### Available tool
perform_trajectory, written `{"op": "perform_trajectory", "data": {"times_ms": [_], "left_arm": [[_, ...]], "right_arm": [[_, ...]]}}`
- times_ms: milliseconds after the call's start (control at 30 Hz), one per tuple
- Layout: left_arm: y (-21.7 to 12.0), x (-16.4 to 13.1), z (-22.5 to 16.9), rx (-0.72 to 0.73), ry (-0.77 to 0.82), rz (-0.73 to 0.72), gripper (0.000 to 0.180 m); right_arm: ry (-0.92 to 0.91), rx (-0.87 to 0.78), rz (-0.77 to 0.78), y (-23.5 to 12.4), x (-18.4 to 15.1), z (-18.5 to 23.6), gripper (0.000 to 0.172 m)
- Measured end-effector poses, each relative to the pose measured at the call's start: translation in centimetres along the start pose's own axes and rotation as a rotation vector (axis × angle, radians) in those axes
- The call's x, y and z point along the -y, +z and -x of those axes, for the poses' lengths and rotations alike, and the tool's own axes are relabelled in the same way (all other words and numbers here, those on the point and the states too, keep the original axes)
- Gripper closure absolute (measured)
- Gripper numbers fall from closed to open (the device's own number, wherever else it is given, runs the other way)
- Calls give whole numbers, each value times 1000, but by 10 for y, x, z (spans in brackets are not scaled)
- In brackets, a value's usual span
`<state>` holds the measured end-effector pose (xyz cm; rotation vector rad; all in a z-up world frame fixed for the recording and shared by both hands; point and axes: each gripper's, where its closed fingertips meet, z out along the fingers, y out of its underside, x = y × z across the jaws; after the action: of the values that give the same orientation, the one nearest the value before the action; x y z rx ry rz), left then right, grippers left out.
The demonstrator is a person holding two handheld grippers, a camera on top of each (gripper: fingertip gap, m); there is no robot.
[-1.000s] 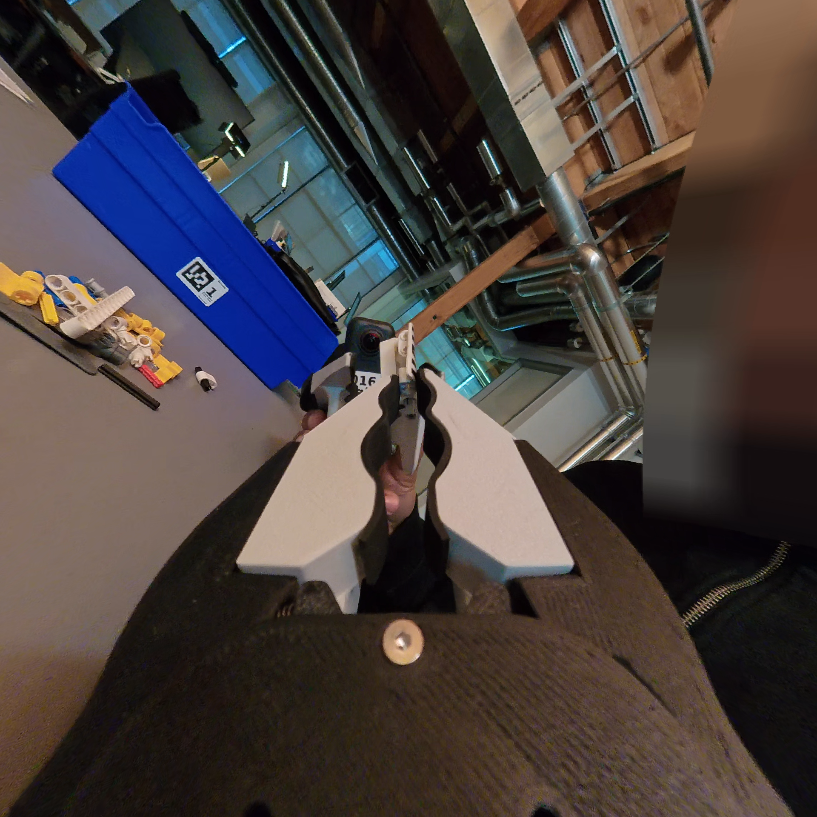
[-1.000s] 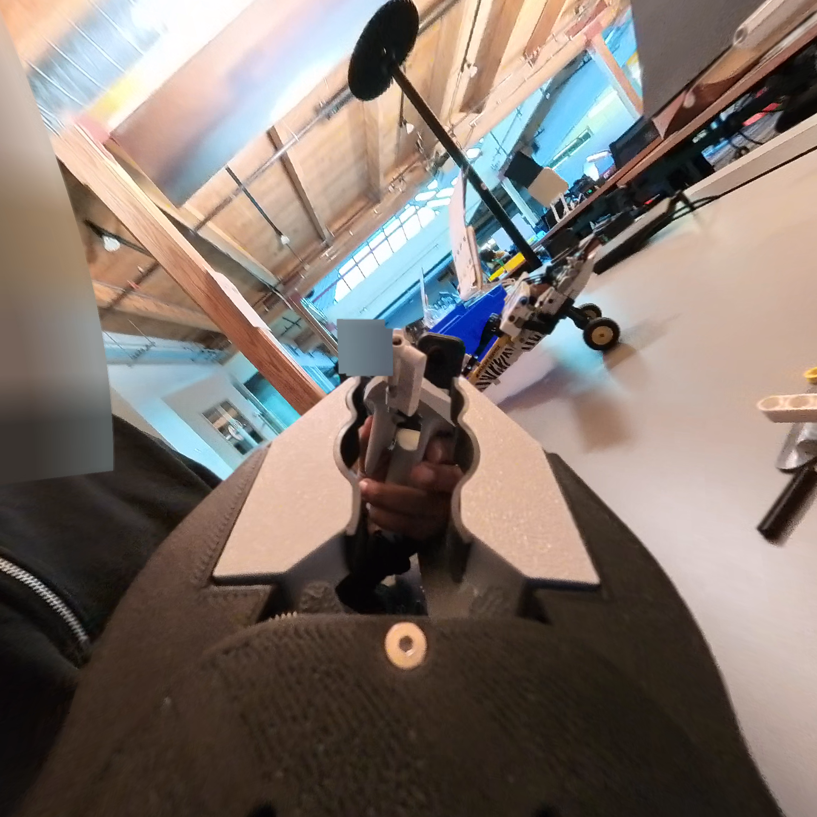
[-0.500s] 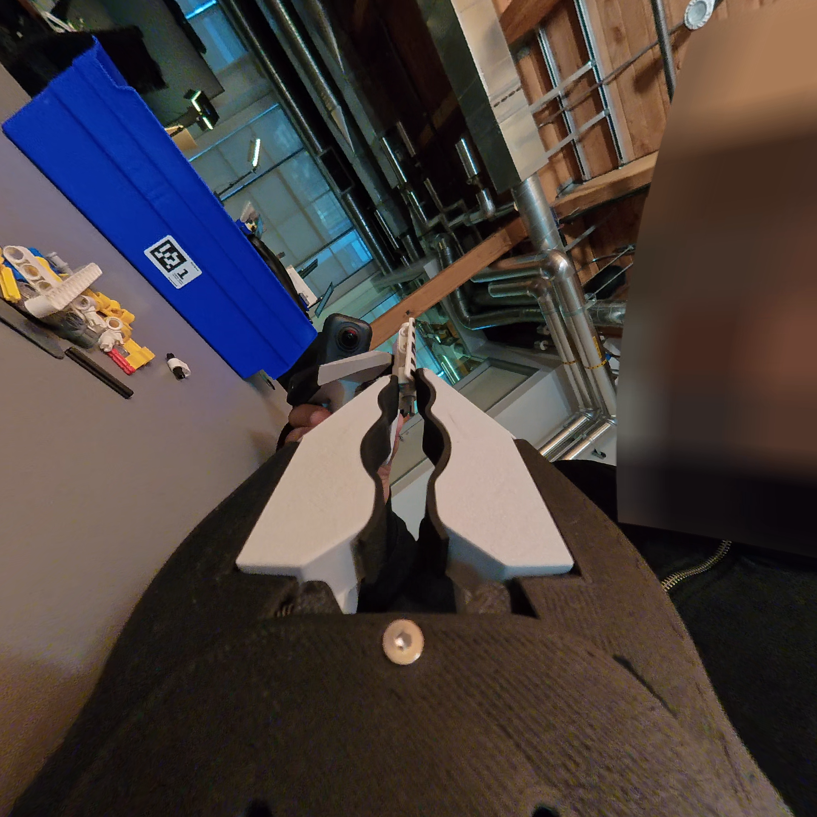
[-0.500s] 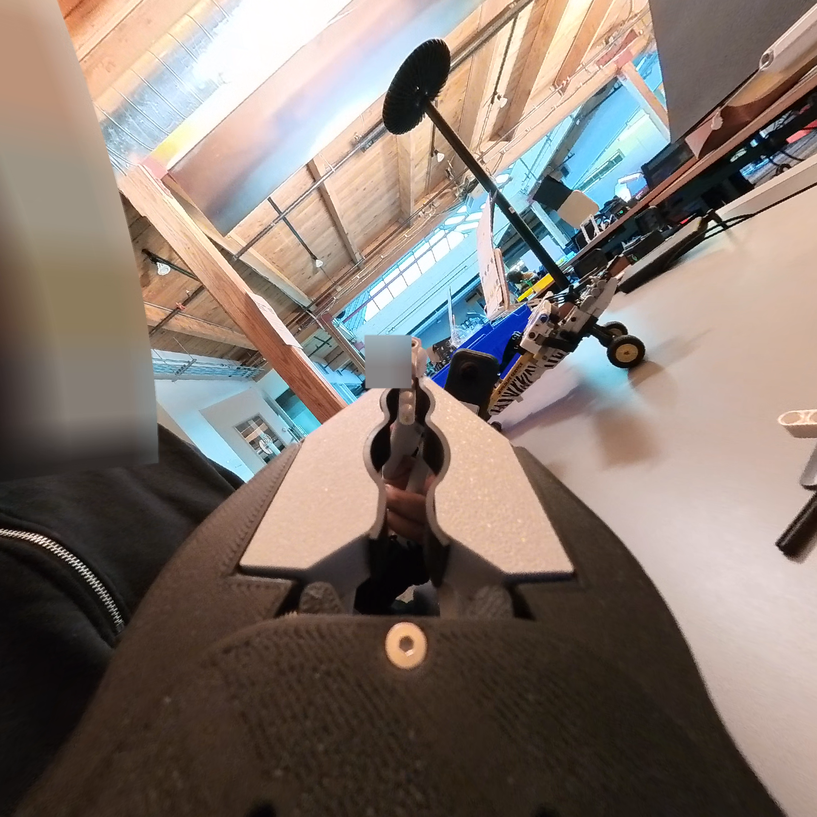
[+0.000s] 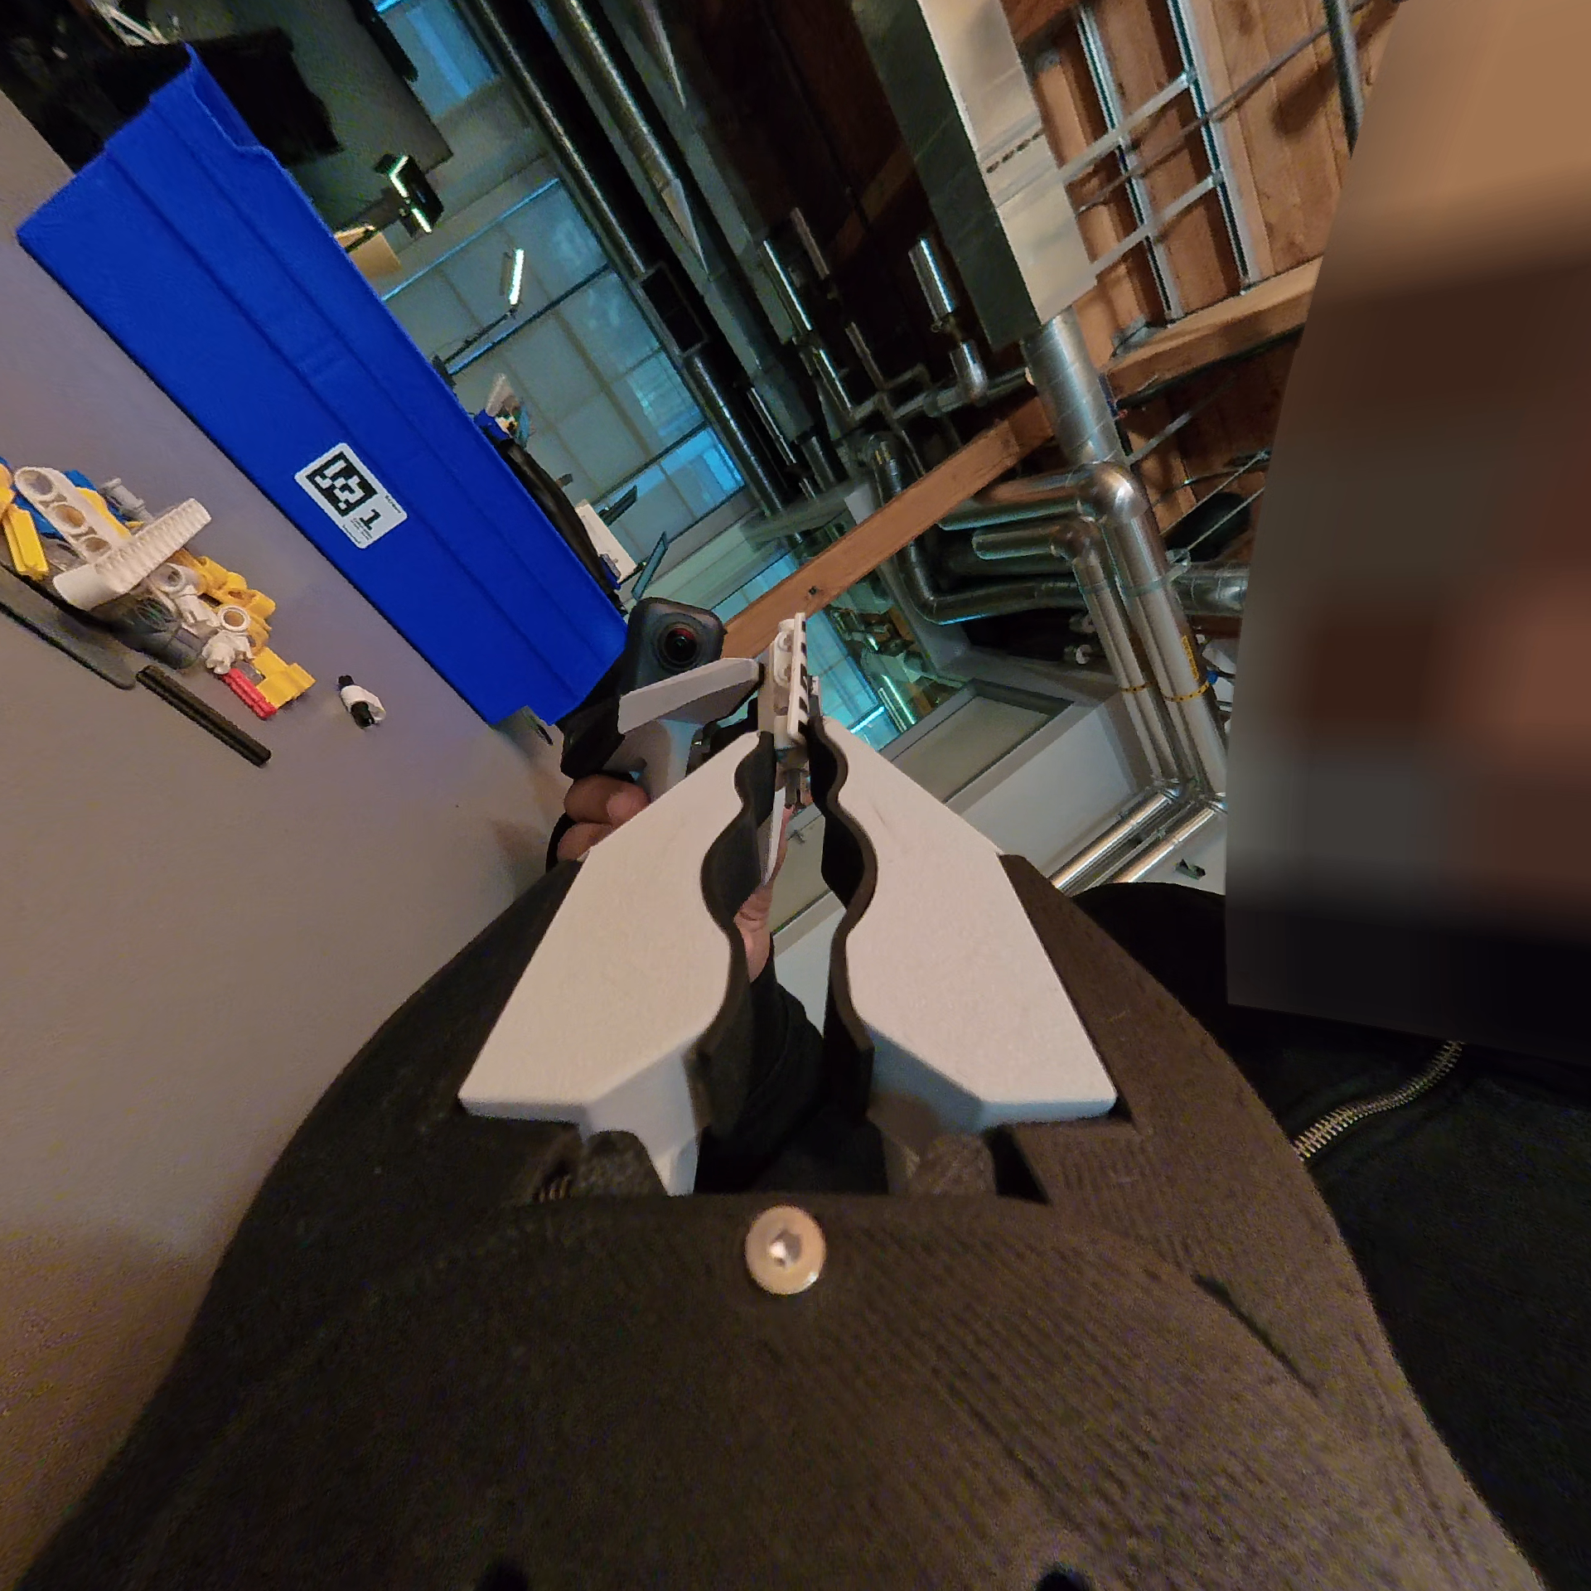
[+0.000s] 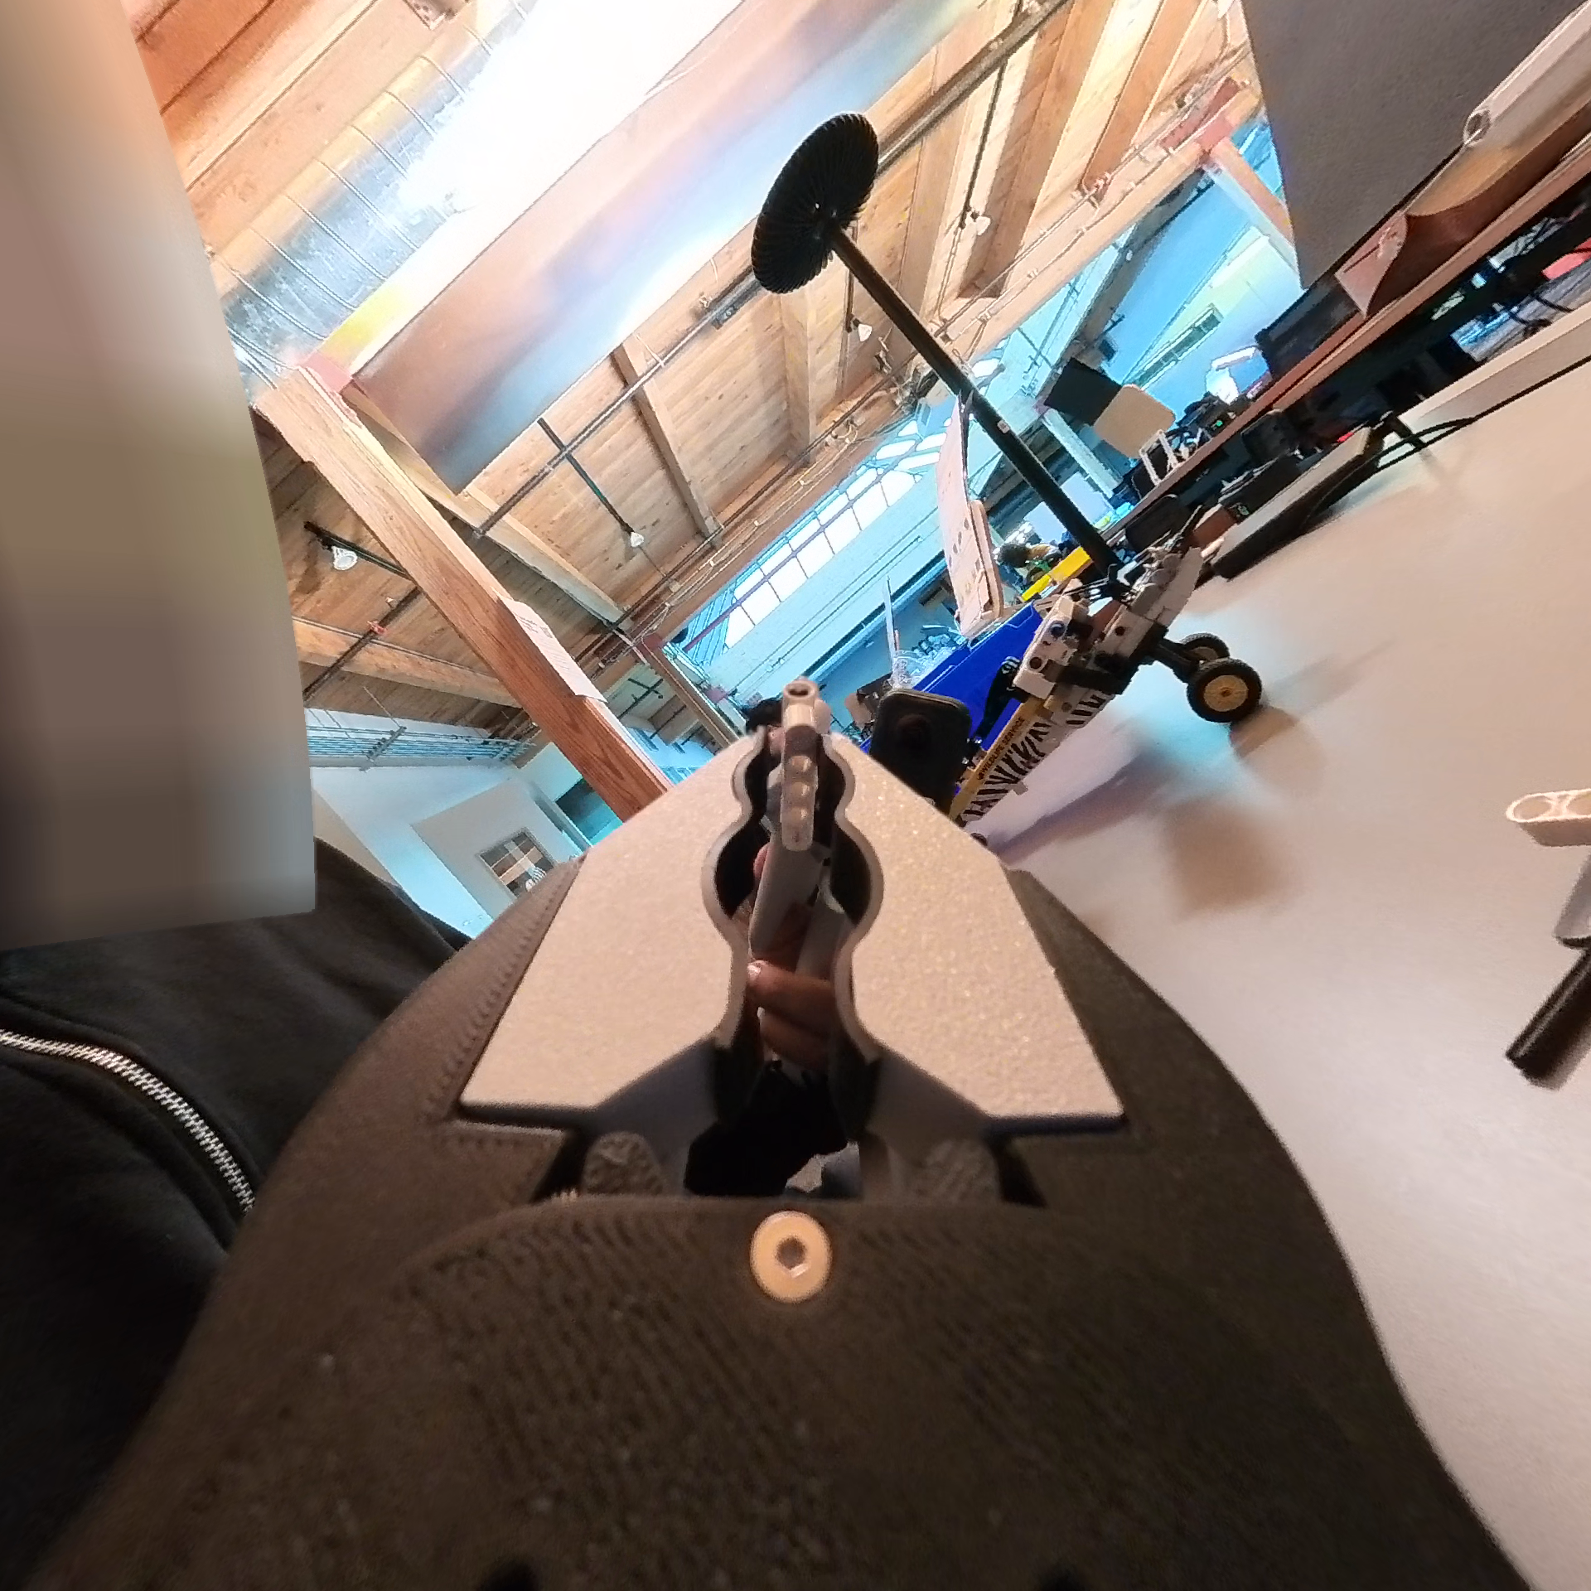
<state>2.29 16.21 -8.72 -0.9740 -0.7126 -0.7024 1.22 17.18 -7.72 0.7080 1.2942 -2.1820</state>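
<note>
Clamping a small white toothed building piece point(image 5: 790, 689) between my left gripper's point(image 5: 796, 742) fingertips at the centre of the left wrist view, I see the other gripper point(image 5: 689, 689) just left of it, its grey finger tip touching the same piece's upper part. A blue bin point(image 5: 258, 362) stands on the grey table point(image 5: 172, 947) in the upper left, and a heap of yellow, white and grey building parts point(image 5: 146, 585) lies at the left edge beside a black rod point(image 5: 202, 715). In the right wrist view, my right gripper point(image 6: 796, 753) sits closed on a light grey holed beam point(image 6: 796, 775) at the centre, the beam poking out past the fingertips. To the right, a wheeled brick model point(image 6: 1111, 646) stands on the table point(image 6: 1291, 947), with a black rod topped by a black gear point(image 6: 814, 207) rising toward the upper middle.
</note>
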Motion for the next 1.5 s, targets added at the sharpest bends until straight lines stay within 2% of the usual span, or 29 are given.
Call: {"op": "perform_trajectory", "data": {"times_ms": [1500], "left_arm": [[1,-2,-2,-26,-20,17,177]], "right_arm": [[-7,11,19,3,-4,0,167]]}}
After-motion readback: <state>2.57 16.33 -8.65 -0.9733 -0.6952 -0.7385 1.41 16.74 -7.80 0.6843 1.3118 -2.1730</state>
